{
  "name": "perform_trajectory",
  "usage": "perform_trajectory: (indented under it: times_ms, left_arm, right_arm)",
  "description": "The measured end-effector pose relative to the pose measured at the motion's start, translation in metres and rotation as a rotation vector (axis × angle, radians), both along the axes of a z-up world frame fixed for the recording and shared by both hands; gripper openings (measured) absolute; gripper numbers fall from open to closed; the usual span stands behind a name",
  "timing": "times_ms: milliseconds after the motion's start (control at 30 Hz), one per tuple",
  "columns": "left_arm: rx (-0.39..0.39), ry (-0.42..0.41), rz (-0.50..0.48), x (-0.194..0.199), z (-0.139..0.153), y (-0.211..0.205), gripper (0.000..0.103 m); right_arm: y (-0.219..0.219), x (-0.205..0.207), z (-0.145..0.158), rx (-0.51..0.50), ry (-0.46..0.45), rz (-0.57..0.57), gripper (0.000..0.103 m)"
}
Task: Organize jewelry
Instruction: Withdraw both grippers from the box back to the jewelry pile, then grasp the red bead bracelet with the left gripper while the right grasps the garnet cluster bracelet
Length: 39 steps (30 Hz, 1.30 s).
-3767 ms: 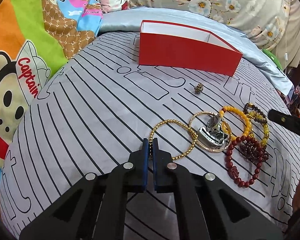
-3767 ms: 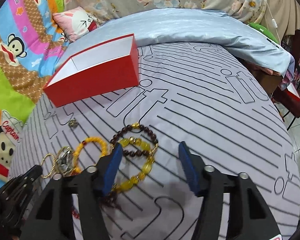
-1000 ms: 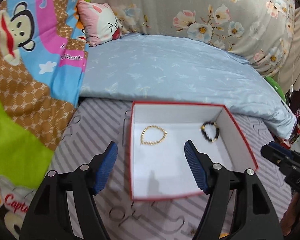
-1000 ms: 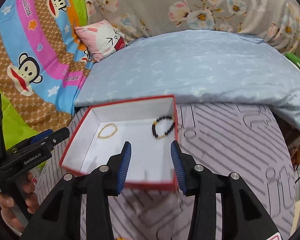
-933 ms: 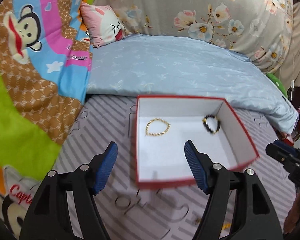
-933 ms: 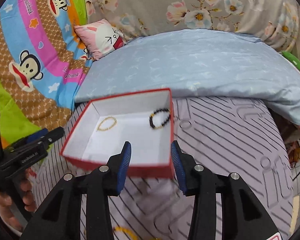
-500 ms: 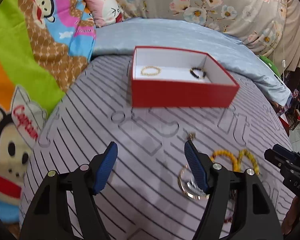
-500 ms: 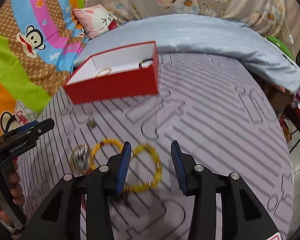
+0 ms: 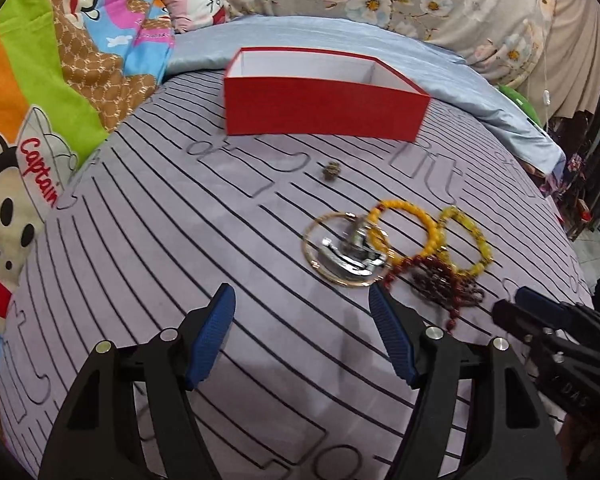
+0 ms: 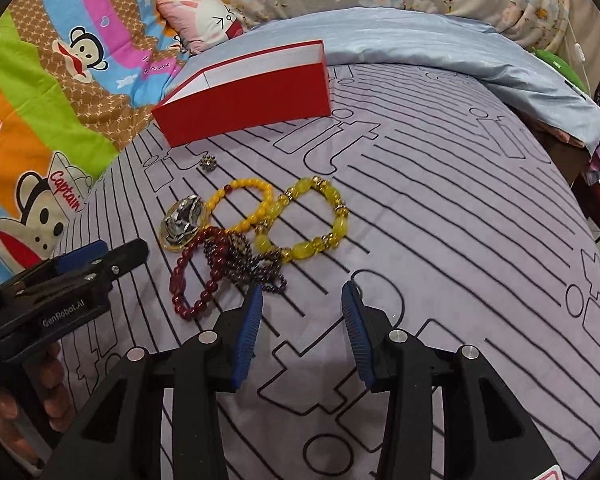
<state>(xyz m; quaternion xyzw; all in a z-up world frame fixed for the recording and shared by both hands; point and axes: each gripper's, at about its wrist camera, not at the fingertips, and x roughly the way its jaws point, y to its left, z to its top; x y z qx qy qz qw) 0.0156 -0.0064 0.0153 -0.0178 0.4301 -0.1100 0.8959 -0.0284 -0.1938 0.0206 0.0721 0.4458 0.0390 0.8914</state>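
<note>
1. The left gripper [image 9: 302, 330] hovers low over the bed [image 9: 148, 240], jaws wide apart and holding nothing, aimed at the near edge of the jewelry pile.
2. The red box [image 9: 324, 110] stands upright at the far side of the bed, open side up, its long axis running left to right in the left wrist view; its contents are hidden behind the near wall.
3. A small bead charm [image 10: 208, 163] lies alone between the box and the pile. It looks light and likely to roll, so a pinch straight down should suit it.
4. A gold bangle [image 9: 314, 258] lies flat with a silver metal piece [image 9: 350, 254] inside its ring. Both look rigid and smooth, probably slippery; the thin rim is the place to grip.
5. The orange bead bracelet [image 10: 242, 204] lies flat as an open loop, touching the yellow bead bracelet [image 10: 304, 220] beside it. Both look limp on elastic, so taking one strand across the cord should lift the whole loop.
6. The dark red bead bracelet [image 10: 194, 276] and a purple-brown beaded tangle [image 10: 252, 264] overlap nearest the grippers; lifting one may drag the other.
7. The right gripper [image 10: 302, 334] sits just short of that tangle, jaws moderately apart and empty.
</note>
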Motion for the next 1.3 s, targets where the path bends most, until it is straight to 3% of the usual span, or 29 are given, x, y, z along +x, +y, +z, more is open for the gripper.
perform_trajectory:
  times_ms: [233,400,500,533,567,1000,1300]
  left_arm:
    - [0.023,0.017,-0.063,-0.005,-0.008,-0.037,0.065]
    - [0.089,-0.003,-0.067,-0.006,-0.015,-0.049,0.053]
    - [0.074,-0.010,-0.075,-0.007,-0.013,-0.044,0.028]
    - [0.067,-0.010,-0.080,-0.007,-0.013,-0.042,0.015]
    - [0.063,-0.010,-0.084,-0.007,-0.013,-0.040,0.012]
    - [0.032,-0.010,-0.010,-0.014,-0.014,0.006,0.012]
    - [0.028,-0.020,-0.010,-0.015,-0.015,0.008,0.012]
  right_arm:
    - [-0.004,-0.004,0.002,0.013,-0.007,-0.017,0.041]
    - [-0.010,-0.006,0.003,0.020,-0.007,-0.028,0.041]
    - [-0.008,-0.005,0.002,0.029,-0.005,-0.019,0.041]
    - [-0.007,-0.004,0.002,0.032,-0.004,-0.015,0.041]
    - [-0.006,-0.004,0.001,0.037,-0.002,-0.009,0.041]
    - [0.020,0.011,-0.006,0.070,0.009,0.042,0.041]
    - [0.020,0.023,-0.007,0.067,0.006,0.024,0.041]
